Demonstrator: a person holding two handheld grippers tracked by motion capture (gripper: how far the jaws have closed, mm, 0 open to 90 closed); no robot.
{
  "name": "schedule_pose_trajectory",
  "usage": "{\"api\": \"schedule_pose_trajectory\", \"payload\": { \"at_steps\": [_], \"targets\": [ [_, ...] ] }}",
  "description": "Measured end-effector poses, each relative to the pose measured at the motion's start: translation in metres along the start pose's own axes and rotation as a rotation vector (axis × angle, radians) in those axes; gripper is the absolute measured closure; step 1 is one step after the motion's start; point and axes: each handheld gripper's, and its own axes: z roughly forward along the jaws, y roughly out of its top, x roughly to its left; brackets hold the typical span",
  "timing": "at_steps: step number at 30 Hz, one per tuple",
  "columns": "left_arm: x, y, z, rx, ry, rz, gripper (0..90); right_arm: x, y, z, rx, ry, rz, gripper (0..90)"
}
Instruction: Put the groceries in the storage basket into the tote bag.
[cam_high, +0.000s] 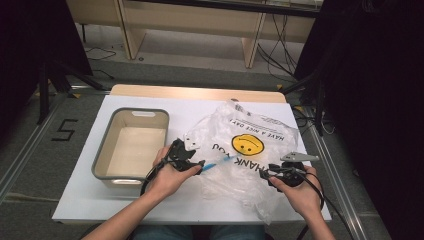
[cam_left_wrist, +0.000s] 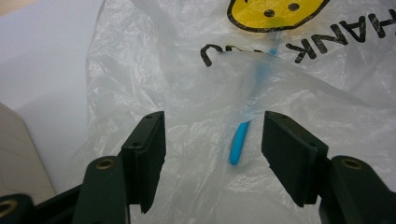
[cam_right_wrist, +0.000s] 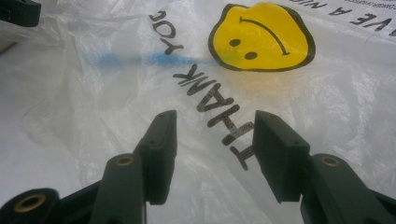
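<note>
A crumpled clear plastic bag (cam_high: 250, 150) with a yellow smiley face (cam_high: 248, 144) and "THANK YOU" print lies on the white table. A blue stick-like object (cam_left_wrist: 239, 145) pokes out of the bag's near-left edge; the rest of it shows faintly through the plastic (cam_right_wrist: 140, 59). My left gripper (cam_high: 199, 167) is open at the bag's left edge, its jaws either side of the blue tip (cam_high: 214, 164). My right gripper (cam_high: 264, 173) is open over the bag's right part, above the printed letters (cam_right_wrist: 219, 109).
A grey-rimmed tub (cam_high: 102, 150), empty, stands left of the bag beside my left hand. The white table cover (cam_high: 85, 200) ends close in front of my hands. A wooden strip (cam_high: 195, 92) runs along the far edge.
</note>
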Motion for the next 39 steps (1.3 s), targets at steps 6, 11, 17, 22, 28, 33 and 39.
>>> {"api": "schedule_pose_trajectory", "payload": {
  "at_steps": [6, 11, 17, 22, 28, 33, 39],
  "targets": [
    [0.002, 0.0, -0.001, -0.007, -0.001, -0.009, 39.6, -0.001, -0.004, -0.006, -0.006, -0.02, 0.019, 50.5],
    [0.002, -0.001, 0.0, -0.005, -0.003, -0.006, 39.6, -0.005, -0.009, -0.01, 0.009, -0.044, 0.048, 50.5],
    [0.001, -0.002, 0.0, 0.004, -0.006, 0.004, 39.7, -0.011, -0.016, -0.011, 0.11, -0.109, 0.145, 50.2],
    [-0.001, -0.002, 0.0, 0.002, -0.009, 0.005, 39.9, -0.014, -0.023, -0.004, 0.196, -0.117, 0.195, 50.2],
    [-0.002, -0.003, 0.0, 0.007, -0.01, 0.008, 40.3, -0.014, -0.026, -0.001, 0.264, -0.136, 0.24, 52.6],
    [-0.003, -0.001, 0.001, 0.008, -0.008, 0.01, 40.5, -0.015, -0.028, 0.001, 0.319, -0.163, 0.238, 55.6],
    [-0.006, -0.001, 0.001, 0.016, -0.01, 0.022, 40.6, -0.016, -0.033, 0.002, 0.362, -0.18, 0.185, 64.5]
  ]
}}
